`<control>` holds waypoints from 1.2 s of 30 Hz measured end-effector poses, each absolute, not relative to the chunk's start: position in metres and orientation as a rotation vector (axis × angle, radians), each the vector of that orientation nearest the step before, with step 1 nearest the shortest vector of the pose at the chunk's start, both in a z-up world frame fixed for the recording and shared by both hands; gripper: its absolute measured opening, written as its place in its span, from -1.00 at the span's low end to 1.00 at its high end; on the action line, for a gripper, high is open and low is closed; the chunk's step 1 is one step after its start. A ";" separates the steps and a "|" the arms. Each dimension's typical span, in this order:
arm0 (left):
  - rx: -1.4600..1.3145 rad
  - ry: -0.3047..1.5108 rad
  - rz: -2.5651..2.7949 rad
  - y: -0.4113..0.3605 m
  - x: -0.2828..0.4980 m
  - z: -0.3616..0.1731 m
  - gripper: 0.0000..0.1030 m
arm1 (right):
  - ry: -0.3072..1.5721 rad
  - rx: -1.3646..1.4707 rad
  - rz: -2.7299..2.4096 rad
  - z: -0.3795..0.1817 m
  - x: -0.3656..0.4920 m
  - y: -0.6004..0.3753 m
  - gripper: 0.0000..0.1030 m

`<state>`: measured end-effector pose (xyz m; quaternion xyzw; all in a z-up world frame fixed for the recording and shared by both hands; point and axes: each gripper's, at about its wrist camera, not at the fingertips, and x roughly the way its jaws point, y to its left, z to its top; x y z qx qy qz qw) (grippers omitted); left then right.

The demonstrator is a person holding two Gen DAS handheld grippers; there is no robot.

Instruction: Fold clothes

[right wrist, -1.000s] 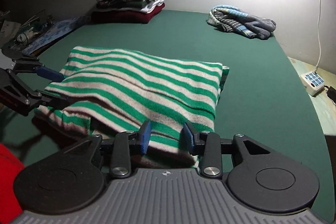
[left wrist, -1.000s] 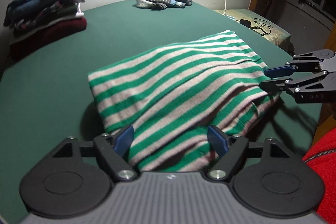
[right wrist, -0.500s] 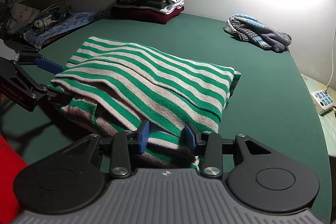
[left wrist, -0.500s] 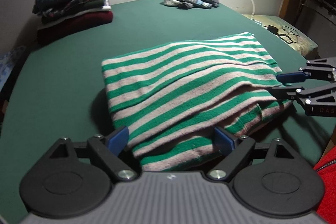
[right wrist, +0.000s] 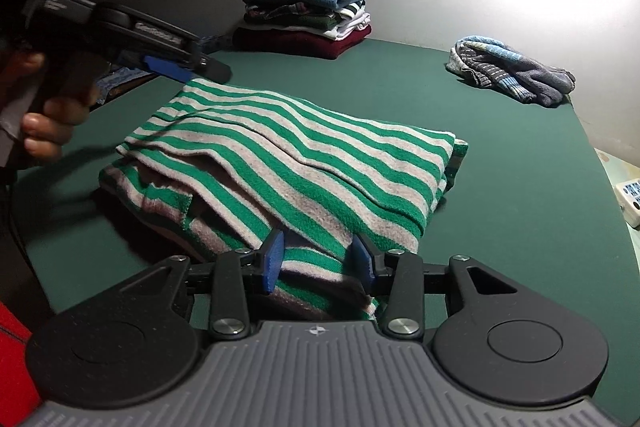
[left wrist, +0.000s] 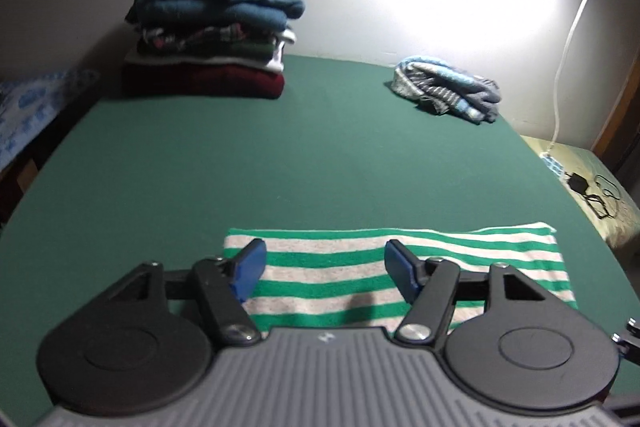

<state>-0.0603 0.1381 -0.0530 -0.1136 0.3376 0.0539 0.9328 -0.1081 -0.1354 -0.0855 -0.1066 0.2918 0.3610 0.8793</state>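
A green-and-grey striped sweater [right wrist: 300,155] lies folded on the green table [right wrist: 520,155]. My right gripper [right wrist: 318,259] sits at its near edge, shut on a thick fold of the fabric that fills the gap between the blue pads. A hand [right wrist: 48,123] holds my left gripper [right wrist: 208,69] in the air above the sweater's far left corner, clear of the cloth. In the left wrist view the left gripper [left wrist: 324,267] has its jaws apart and closing, with nothing gripped. The striped sweater [left wrist: 460,251] lies below and beyond them.
A stack of folded clothes [right wrist: 308,15] stands at the back of the table by the wall. A crumpled blue-grey garment [right wrist: 512,71] lies at the back right. A white power strip [right wrist: 632,199] and cables [left wrist: 592,191] sit beyond the right edge.
My left gripper has come off the sweater's edge, risen and swung round above its corner, and its jaws have narrowed. The right gripper stays at the near edge.
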 end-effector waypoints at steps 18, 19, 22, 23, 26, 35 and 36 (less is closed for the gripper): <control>-0.108 0.750 -0.006 0.147 -0.065 -0.076 0.60 | 0.637 -0.152 0.557 -0.087 -0.114 -0.111 -0.02; -0.100 0.754 -0.015 0.149 -0.066 -0.075 0.62 | 0.644 -0.157 0.549 -0.087 -0.113 -0.109 -0.02; -0.101 0.774 -0.035 0.158 -0.072 -0.069 0.90 | 0.693 -0.172 0.536 -0.081 -0.107 -0.105 -0.03; -0.109 0.776 -0.038 0.162 -0.077 -0.069 0.92 | 0.711 -0.180 0.533 -0.079 -0.105 -0.104 -0.03; -0.118 0.787 -0.037 0.167 -0.088 -0.069 0.92 | 0.733 -0.204 0.512 -0.078 -0.103 -0.099 0.00; -0.132 0.834 0.054 0.162 -0.091 -0.074 0.98 | 0.772 -0.253 0.505 -0.075 -0.099 -0.092 0.01; -0.140 0.838 0.067 0.161 -0.091 -0.075 0.98 | 0.773 -0.259 0.507 -0.075 -0.099 -0.091 0.01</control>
